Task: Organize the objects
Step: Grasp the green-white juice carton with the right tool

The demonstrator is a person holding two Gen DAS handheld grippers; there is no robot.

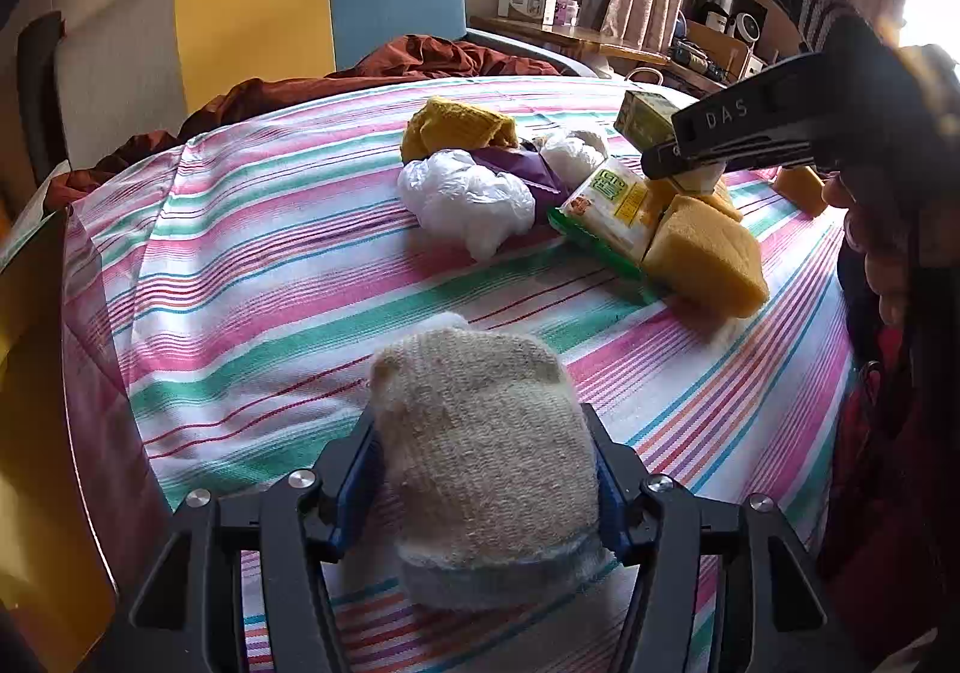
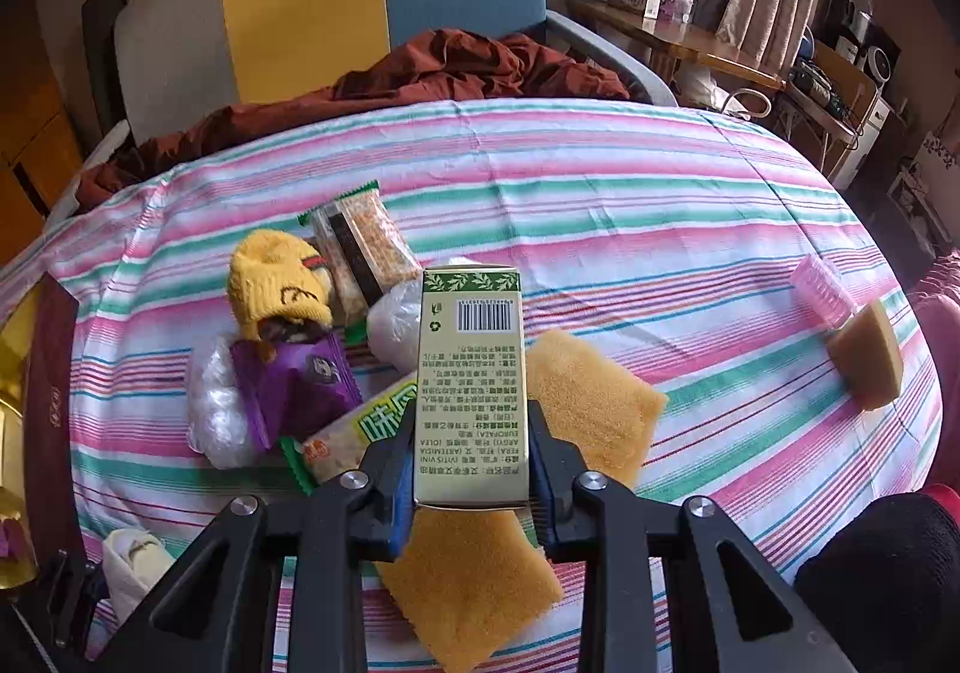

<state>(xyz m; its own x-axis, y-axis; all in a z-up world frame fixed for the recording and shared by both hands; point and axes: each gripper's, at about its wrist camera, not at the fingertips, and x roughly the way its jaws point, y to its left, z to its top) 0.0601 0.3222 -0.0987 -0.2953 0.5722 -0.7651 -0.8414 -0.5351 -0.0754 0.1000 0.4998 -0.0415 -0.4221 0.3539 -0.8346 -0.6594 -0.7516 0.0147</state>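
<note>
both wrist views low and close over the striped bedspread (image 1: 270, 277), facing the sofa (image 2: 312, 12), sharing the central clutter

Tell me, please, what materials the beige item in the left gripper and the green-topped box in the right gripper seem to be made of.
The beige knitted sock, clamped by the left gripper, looks like wool or similar yarn: ribbed stitches, fuzzy matte surface. The pale green rectangular box, held by the right gripper, seems thin printed cardboard: sharp folded edges, barcode, slight sheen.
</note>
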